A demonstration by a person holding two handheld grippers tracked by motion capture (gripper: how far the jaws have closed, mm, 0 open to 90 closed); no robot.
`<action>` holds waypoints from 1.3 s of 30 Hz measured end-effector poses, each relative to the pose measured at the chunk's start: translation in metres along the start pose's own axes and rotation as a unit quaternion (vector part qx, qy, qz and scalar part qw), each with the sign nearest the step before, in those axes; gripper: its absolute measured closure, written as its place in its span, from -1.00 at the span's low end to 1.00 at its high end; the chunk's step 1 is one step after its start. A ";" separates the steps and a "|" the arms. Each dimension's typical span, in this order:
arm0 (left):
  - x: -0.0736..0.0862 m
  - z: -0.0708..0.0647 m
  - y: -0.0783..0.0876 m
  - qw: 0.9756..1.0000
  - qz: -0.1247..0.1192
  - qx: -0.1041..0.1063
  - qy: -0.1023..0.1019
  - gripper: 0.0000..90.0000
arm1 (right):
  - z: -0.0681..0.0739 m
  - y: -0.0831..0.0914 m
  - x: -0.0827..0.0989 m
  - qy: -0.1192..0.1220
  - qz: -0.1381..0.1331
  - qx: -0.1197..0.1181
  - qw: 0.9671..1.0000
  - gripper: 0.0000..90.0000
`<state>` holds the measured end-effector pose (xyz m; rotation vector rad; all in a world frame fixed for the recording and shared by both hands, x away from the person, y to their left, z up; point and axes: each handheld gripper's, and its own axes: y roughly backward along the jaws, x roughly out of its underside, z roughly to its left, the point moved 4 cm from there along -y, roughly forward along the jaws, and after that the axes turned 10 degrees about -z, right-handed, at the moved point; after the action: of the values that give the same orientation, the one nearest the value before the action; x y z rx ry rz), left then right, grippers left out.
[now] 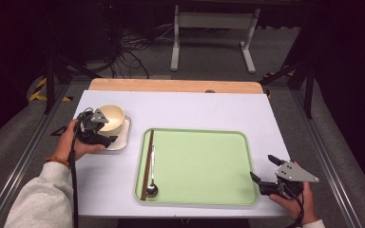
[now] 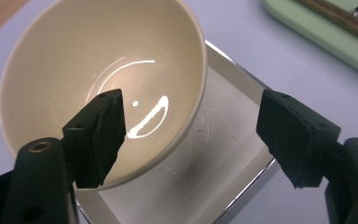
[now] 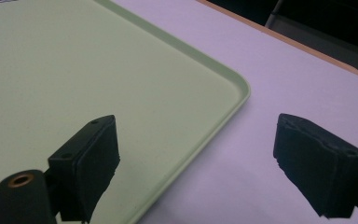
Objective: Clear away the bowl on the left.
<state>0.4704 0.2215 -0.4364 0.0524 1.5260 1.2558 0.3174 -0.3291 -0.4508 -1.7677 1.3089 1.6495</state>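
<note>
On the white table (image 1: 195,109), a glossy cream bowl (image 2: 102,70) sits on a plate (image 2: 223,140).

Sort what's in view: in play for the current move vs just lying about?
In play: left tool, jaws open astride the rim of the cream bowl; white square plate under the bowl.

Lying about: green tray, chopsticks, spoon, right tool, open over the tray's edge.
</note>
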 end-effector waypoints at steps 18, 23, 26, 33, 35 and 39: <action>-0.003 0.002 -0.032 0.997 0.075 0.010 -0.023 0.39 | 0.002 0.003 0.001 0.002 0.001 0.000 1.000 -0.67; -0.004 0.000 -0.033 0.997 0.071 0.012 -0.035 0.77 | 0.003 0.003 0.002 0.004 0.003 0.001 1.000 -0.67; -0.006 -0.002 -0.034 0.996 0.072 0.008 -0.049 0.85 | 0.003 0.003 0.002 0.003 0.002 0.001 1.000 -0.67; -0.010 -0.004 -0.032 0.996 0.064 -0.011 -0.058 0.86 | 0.003 0.004 0.002 0.003 0.002 0.001 1.000 -0.67; -0.010 -0.004 -0.029 0.997 0.058 -0.008 -0.053 0.86 | 0.003 0.004 0.001 0.003 0.002 0.001 1.000 -0.67; -0.011 -0.003 -0.024 0.997 0.056 -0.016 -0.055 0.86 | 0.003 0.005 0.001 0.002 0.001 0.003 1.000 -0.67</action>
<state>0.4855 0.2022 -0.4463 0.1860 1.4230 1.3444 0.3119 -0.3293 -0.4510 -1.7690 1.3158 1.6416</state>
